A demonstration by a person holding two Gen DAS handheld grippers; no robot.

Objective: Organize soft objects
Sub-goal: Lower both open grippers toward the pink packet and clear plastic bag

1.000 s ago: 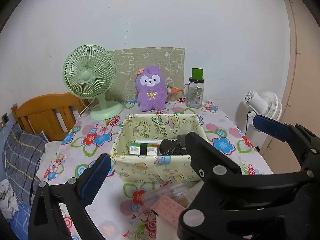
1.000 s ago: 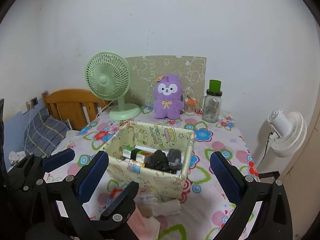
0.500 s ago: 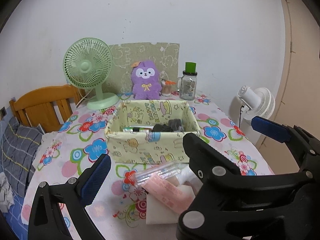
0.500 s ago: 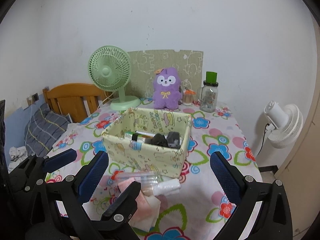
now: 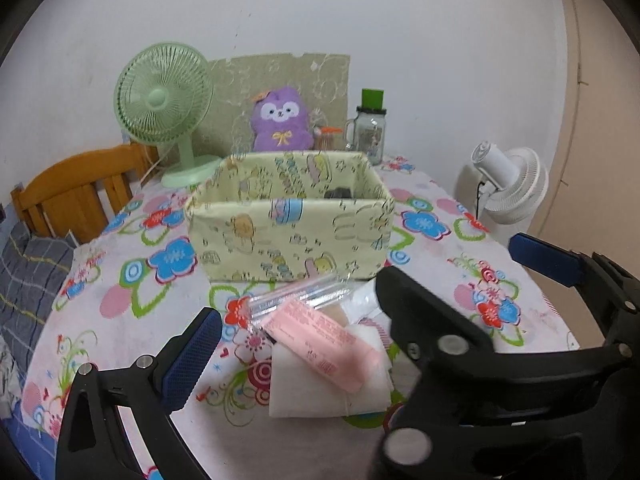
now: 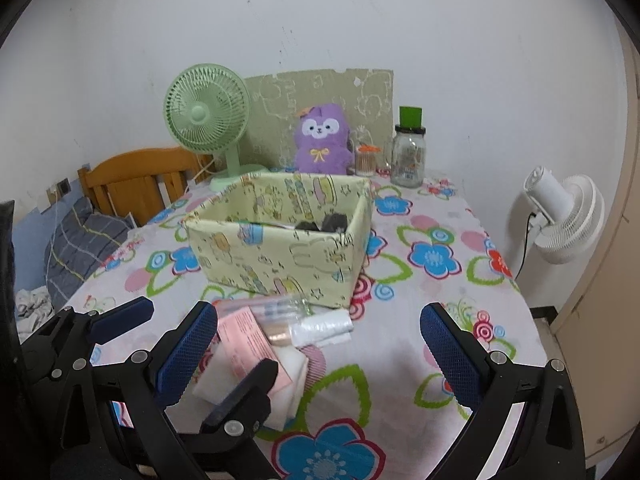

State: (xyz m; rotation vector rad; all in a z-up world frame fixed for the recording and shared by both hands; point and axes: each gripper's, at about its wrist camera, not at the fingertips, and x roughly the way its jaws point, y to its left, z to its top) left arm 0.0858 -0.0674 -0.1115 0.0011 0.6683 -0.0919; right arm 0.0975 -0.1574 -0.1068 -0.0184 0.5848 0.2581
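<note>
I am holding both grippers wide apart and empty over the near table edge: the left gripper and right gripper. Only my left view is showing the pink packet whole; the left gripper's frame is covering part of it in the right view. Just behind is sitting the fabric box; farther off, the purple plush and green fan.

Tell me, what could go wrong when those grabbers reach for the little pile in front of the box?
The pink packet lies loosely on white pads beside a clear tube, so a pinch might lift only one layer or scatter the stack. The tube looks smooth and round; it could roll. Both hand-held grippers, left and right, hover open close together and might bump.
</note>
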